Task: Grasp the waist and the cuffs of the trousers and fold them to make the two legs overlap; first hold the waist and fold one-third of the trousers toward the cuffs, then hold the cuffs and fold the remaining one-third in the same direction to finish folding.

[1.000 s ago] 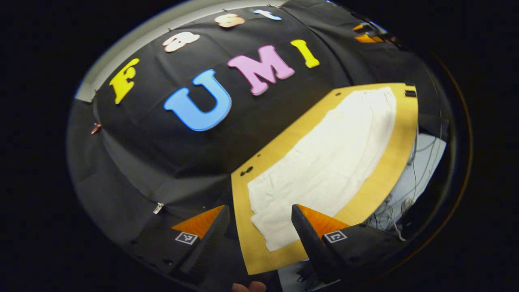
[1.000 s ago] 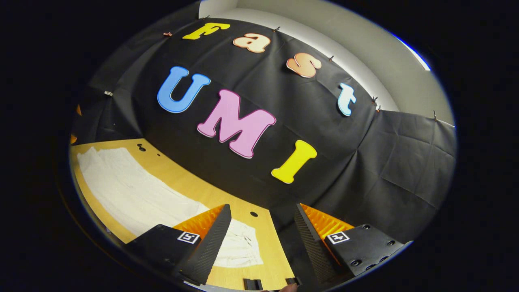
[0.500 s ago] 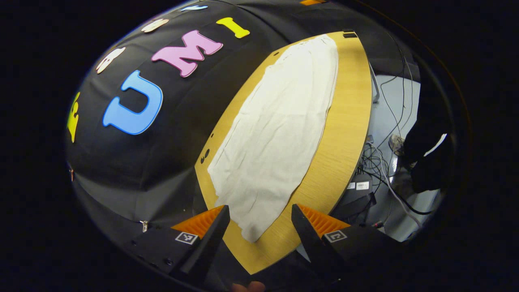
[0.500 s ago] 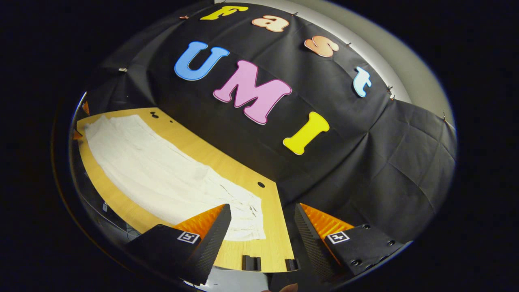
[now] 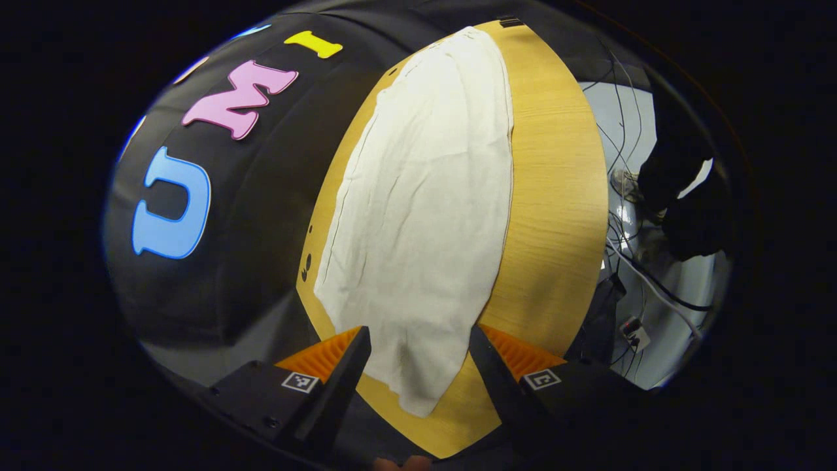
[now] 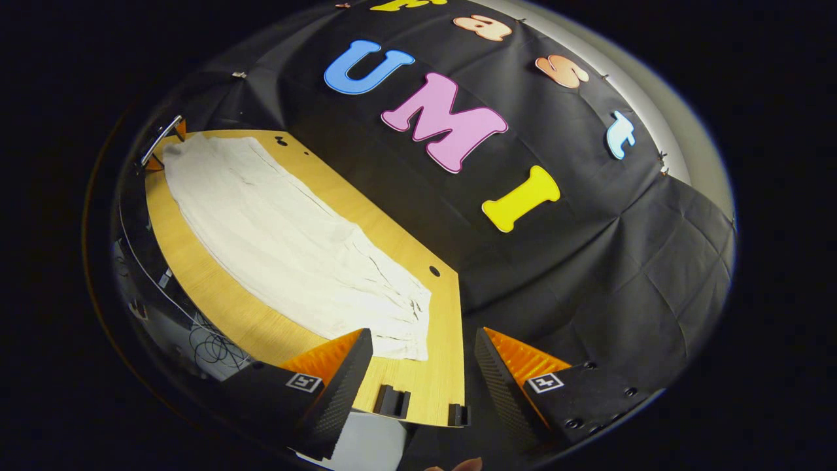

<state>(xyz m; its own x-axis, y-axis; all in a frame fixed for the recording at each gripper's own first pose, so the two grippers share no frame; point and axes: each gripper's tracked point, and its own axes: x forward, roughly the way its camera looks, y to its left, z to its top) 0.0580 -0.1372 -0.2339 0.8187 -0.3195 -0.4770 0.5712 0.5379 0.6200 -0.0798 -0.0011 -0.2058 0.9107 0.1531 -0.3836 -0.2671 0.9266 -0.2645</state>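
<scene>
White trousers (image 5: 425,216) lie flat and lengthwise on a wooden table (image 5: 556,216). In the left gripper view their narrow near end (image 5: 418,392) lies between and beyond my open left gripper (image 5: 418,356), which hovers above it and holds nothing. In the right gripper view the same trousers (image 6: 281,235) run away to the far left. Their wrinkled, gathered end (image 6: 405,320) sits just ahead of the open right gripper (image 6: 422,356), slightly to its left. That gripper hangs over the table's end edge with nothing between its fingers.
Two black clamps (image 6: 391,400) sit on the table's end edge below the right gripper. Small holes (image 6: 435,270) mark the tabletop near the black cloth wall. Cables (image 5: 628,261) and a dark figure (image 5: 680,190) are on the floor beside the table.
Both views have tipped down toward the table, so the trousers now show at fuller length. Each gripper has come closer to its end of the trousers. Both stay open.
</scene>
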